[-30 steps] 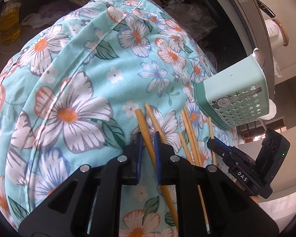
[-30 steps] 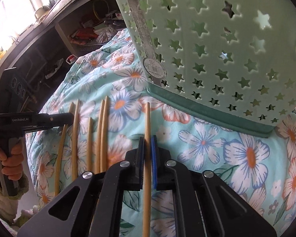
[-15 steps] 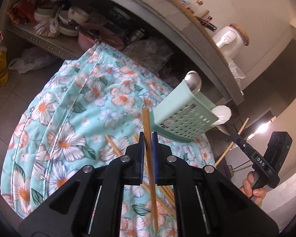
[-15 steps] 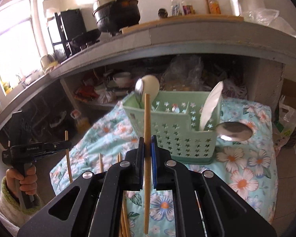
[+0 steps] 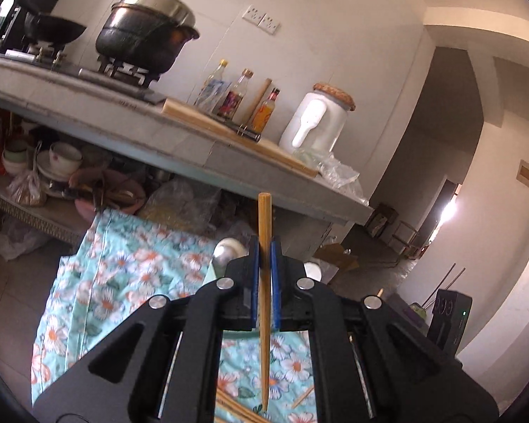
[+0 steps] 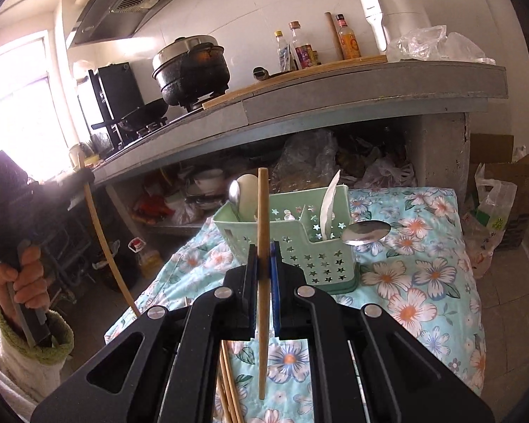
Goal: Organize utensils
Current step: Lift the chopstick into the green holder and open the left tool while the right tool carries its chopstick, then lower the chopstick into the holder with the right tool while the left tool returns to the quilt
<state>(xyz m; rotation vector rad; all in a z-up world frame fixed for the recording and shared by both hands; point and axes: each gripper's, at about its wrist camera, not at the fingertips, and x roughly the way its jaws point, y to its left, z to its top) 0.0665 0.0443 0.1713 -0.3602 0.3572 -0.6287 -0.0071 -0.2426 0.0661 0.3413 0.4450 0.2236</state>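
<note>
Currently I keep each gripper, left [image 5: 263, 283] and right [image 6: 263, 282], clamped mid-shaft on one upright chopstick [image 5: 265, 282] [image 6: 262, 275], clear of the cloth [image 6: 416, 282], ready to drop into the basket [image 6: 299, 239] at 12 o'clock.

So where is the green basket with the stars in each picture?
Left wrist: almost hidden behind the left hand-held gripper; only a spoon bowl peeks out.
Right wrist: green basket at centre, on the flowered cloth.
Shared landmark: the black pot.
</note>
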